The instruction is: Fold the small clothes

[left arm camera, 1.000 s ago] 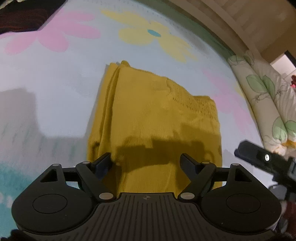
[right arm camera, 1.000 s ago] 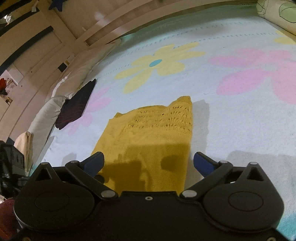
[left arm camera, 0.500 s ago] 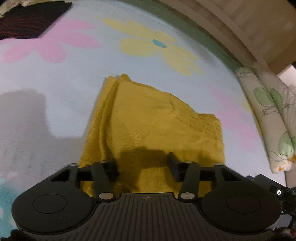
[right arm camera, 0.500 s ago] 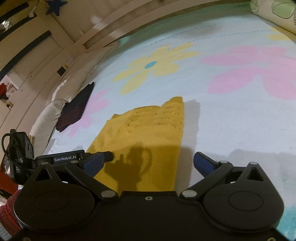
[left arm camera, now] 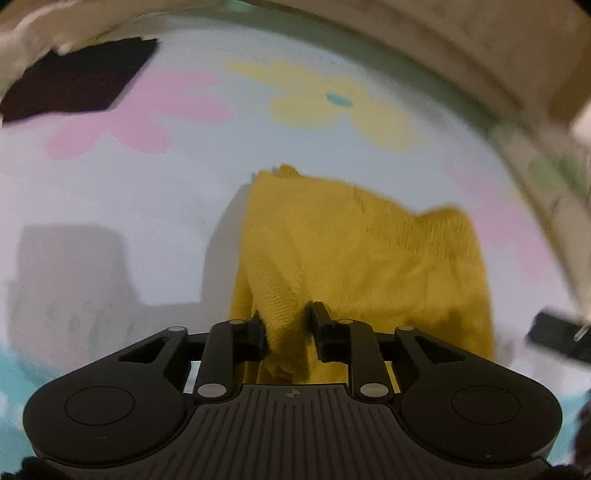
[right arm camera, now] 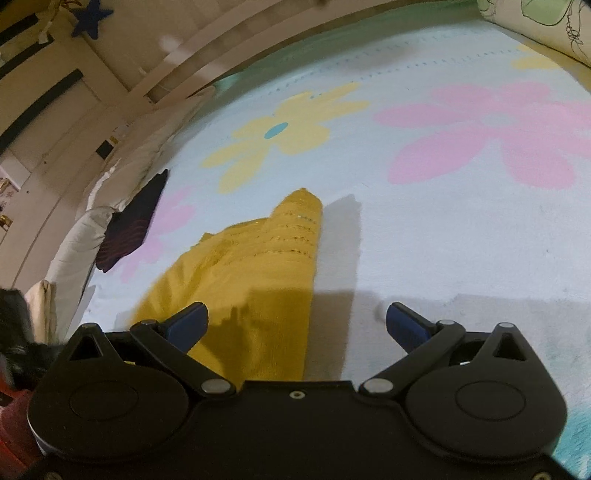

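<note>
A folded yellow knit garment lies on the flowered bed sheet. My left gripper is shut on the garment's near edge, with cloth bunched between the black fingers and lifted a little. In the right wrist view the garment lies ahead and to the left. My right gripper is open with blue-tipped fingers; its left finger is over the garment's near part and its right finger over bare sheet. It holds nothing.
A dark folded garment lies at the far left of the bed, also in the right wrist view. White pillows line the left edge. A leaf-patterned pillow sits at the far right. The right gripper's body shows at the left view's right edge.
My left gripper has closed from open onto the garment's near edge and pulled it up, bunching the cloth. The right gripper stayed open and shifted slightly.
</note>
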